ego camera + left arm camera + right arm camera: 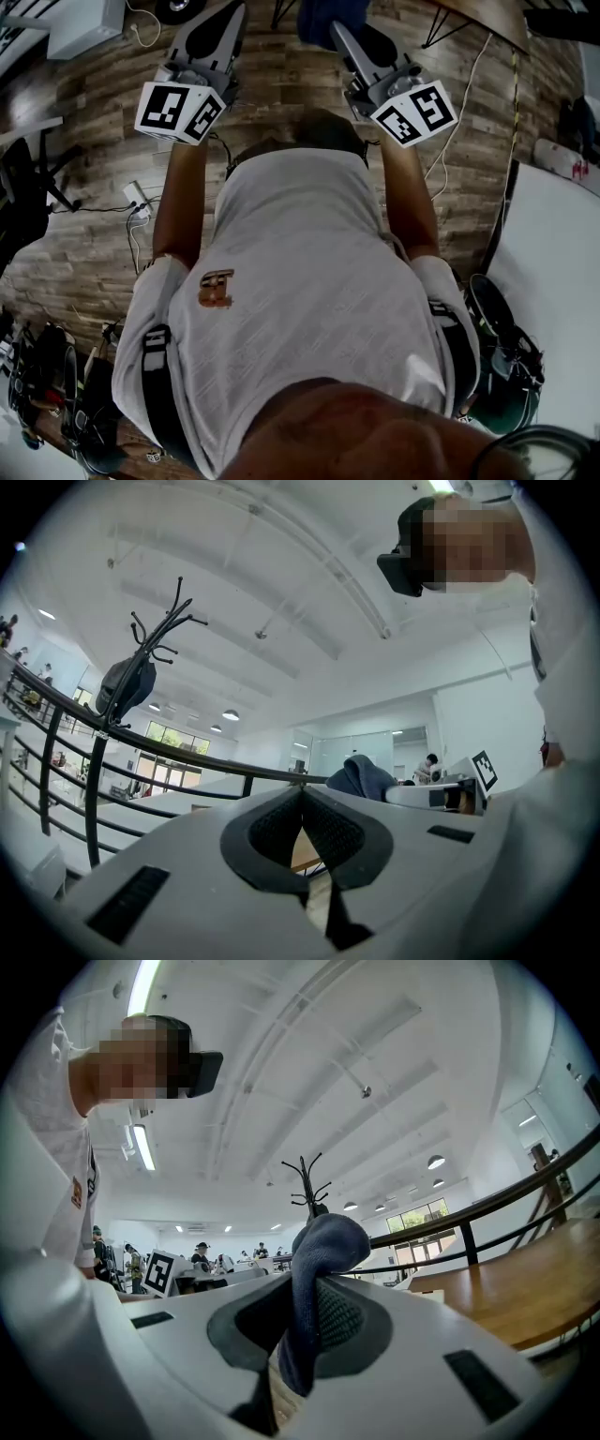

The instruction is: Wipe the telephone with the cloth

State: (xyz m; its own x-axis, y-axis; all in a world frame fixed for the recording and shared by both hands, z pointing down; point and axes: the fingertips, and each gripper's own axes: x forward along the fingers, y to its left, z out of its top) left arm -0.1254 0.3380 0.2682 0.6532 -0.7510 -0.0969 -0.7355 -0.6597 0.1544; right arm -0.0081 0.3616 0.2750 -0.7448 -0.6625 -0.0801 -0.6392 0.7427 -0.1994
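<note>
No telephone shows in any view. My right gripper (305, 1283) is shut on a dark blue cloth (323, 1241), which bunches up above the jaws and hangs down between them. In the head view that right gripper (345, 36) points away from the person's body, with the cloth (328, 14) at its tip. The left gripper (302, 797) is shut with nothing between its pads. It (225, 19) is held level beside the right one, both out in front of the person's chest. From the left gripper view the cloth (361, 775) shows off to the right.
Wood-plank floor lies below, with a power strip and cables (139, 202) at the left. A black chair (23, 187) stands far left, a white table (562, 272) at the right. A black railing (94, 733), a coat stand (141, 667) and a wooden tabletop (506, 1288) lie ahead.
</note>
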